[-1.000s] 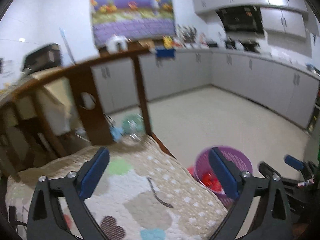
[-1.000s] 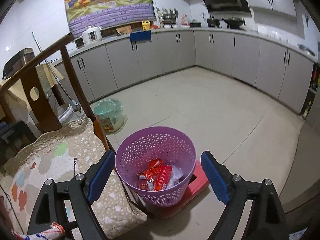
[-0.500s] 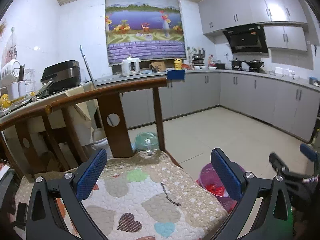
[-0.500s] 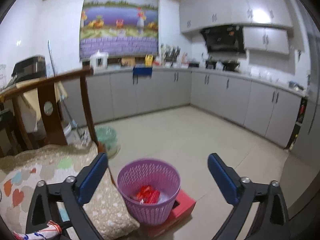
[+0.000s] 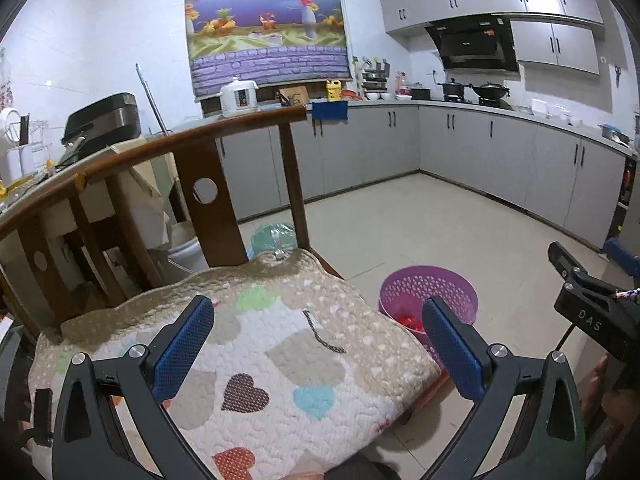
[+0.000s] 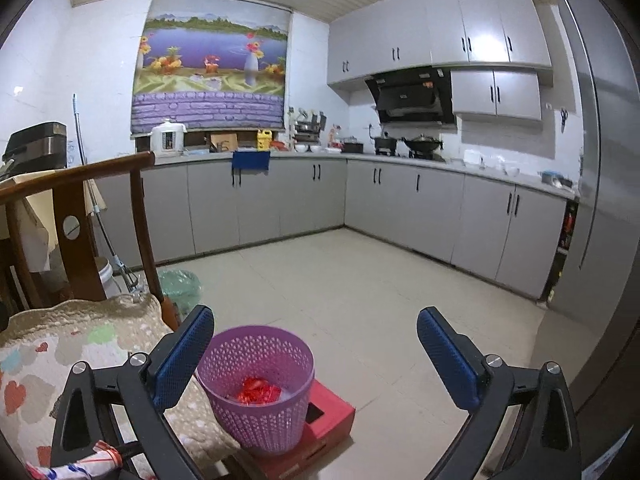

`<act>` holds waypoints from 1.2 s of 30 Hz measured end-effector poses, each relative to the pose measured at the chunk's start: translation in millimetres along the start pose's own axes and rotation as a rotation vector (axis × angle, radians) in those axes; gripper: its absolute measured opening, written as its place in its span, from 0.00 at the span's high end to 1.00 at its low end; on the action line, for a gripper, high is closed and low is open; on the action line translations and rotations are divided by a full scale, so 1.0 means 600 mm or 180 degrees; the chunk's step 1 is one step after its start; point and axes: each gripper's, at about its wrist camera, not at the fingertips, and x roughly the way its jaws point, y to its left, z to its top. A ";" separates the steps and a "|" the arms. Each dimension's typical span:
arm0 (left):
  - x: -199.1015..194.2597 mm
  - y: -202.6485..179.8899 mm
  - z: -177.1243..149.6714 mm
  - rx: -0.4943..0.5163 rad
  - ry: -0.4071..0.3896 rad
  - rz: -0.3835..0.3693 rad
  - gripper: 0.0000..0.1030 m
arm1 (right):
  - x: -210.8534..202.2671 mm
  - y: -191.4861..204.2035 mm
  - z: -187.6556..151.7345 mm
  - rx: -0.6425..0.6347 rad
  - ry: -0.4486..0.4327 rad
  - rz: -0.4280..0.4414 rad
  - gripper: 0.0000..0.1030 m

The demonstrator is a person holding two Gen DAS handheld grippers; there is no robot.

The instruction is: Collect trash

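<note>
A purple perforated trash basket [image 6: 258, 392] stands on a red box [image 6: 328, 416] on the floor, with red wrappers [image 6: 256, 390] inside. It also shows in the left wrist view [image 5: 430, 294]. My left gripper [image 5: 318, 354] is open and empty above a chair's quilted heart-pattern cushion [image 5: 256, 360]. My right gripper [image 6: 314, 358] is open and empty, held above and just behind the basket. The right gripper's body shows at the right edge of the left wrist view [image 5: 592, 312].
A wooden chair back [image 5: 192, 148] rises behind the cushion. A green-lidded bucket [image 6: 180, 286] sits on the floor beside the chair. Grey cabinets [image 6: 400, 208] line the far walls. Tiled floor [image 6: 380, 292] spreads beyond the basket.
Both grippers have risen and tilted up, so the basket sits lower and smaller in both views. Both stay open and empty.
</note>
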 end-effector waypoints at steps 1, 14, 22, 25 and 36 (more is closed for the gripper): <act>0.005 -0.002 -0.004 0.0012 0.0031 -0.0002 0.00 | 0.004 -0.003 -0.004 0.0037 0.0060 0.0016 0.00; 0.063 -0.006 -0.033 0.0048 0.0561 0.0055 0.00 | 0.047 0.004 -0.063 0.0252 0.0825 0.0257 0.00; 0.071 -0.002 -0.039 0.0036 0.0668 0.0026 0.00 | 0.051 0.017 -0.072 0.0274 0.0876 0.0327 0.00; 0.072 -0.004 -0.041 0.0052 0.0692 -0.0004 0.00 | 0.060 0.019 -0.078 0.0319 0.1017 0.0459 0.00; 0.087 -0.001 -0.051 0.0032 0.0847 -0.0106 0.00 | 0.064 0.036 -0.085 0.0254 0.1112 0.0558 0.00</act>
